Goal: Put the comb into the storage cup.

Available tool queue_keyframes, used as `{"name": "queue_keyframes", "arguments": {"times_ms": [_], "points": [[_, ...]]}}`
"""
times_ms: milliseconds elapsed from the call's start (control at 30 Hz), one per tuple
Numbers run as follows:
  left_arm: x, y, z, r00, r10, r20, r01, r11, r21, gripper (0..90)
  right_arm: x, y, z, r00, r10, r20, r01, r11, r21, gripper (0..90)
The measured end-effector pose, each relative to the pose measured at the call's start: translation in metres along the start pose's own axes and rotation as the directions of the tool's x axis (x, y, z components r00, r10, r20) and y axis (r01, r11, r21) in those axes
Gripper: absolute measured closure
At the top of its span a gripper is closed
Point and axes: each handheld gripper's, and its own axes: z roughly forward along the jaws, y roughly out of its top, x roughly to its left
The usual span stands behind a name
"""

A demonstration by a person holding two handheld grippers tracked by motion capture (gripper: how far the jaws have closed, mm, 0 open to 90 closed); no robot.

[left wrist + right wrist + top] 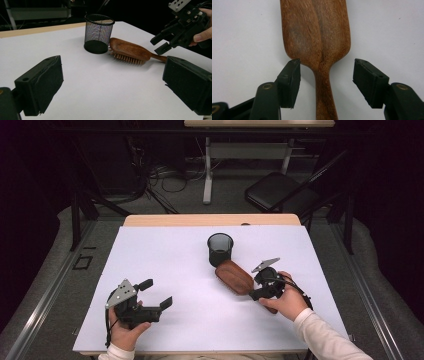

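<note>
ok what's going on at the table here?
A person holds a gripper in each hand. The right gripper is open, its jaws on either side of the handle of a wooden hairbrush without pressing on it. The brush lies bristles-down on the white table, its head right beside a black mesh cup. The left gripper is open too, with nothing between its jaws, well away from both things.

It looked like a lab or recording studio rather than a home. A white-covered table [165, 270] stood in the middle of the frame on grey carpet, hemmed by dark curtains at both edges. Loose cables [165, 177] lay tangled at the upper centre, beside a desk leg [207, 170], with a black folding chair [280, 192] at upper right.
</note>
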Motion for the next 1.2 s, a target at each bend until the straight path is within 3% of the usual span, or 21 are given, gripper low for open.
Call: {"name": "queue_keyframes", "arguments": {"times_ms": [300,400,833,1033,1200], "points": [[0.0,0.0,0.001,1.0,0.001,0.0,-0.001,1.0,0.0,3.0,-0.002,-0.003,0.006,0.9992,-0.037,0.011,0.037,0.998,0.044,40.3],[0.0,0.0,0.001,1.0,0.0,0.002,0.0,1.0,-0.001,3.0,-0.002,-0.004,0.008,0.9997,-0.025,-0.003,0.026,0.998,0.064,40.4],[0.0,-0.001,0.001,1.0,0.0,-0.001,0.0,1.0,0.001,3.1,-0.001,-0.007,0.018,0.9995,-0.03,-0.007,0.03,0.997,0.066,27.2],[0.0,0.0,0.001,1.0,0.001,-0.001,-0.001,1.0,0.001,3.0,-0.002,-0.007,0.021,0.9979,-0.065,-0.003,0.065,0.994,0.09,37.5],[0.0,-0.001,0.001,1.0,0.0,-0.001,0.0,1.0,0.002,3.1,-0.005,-0.007,0.024,0.9985,-0.053,-0.017,0.054,0.996,0.075,45.2]]}}
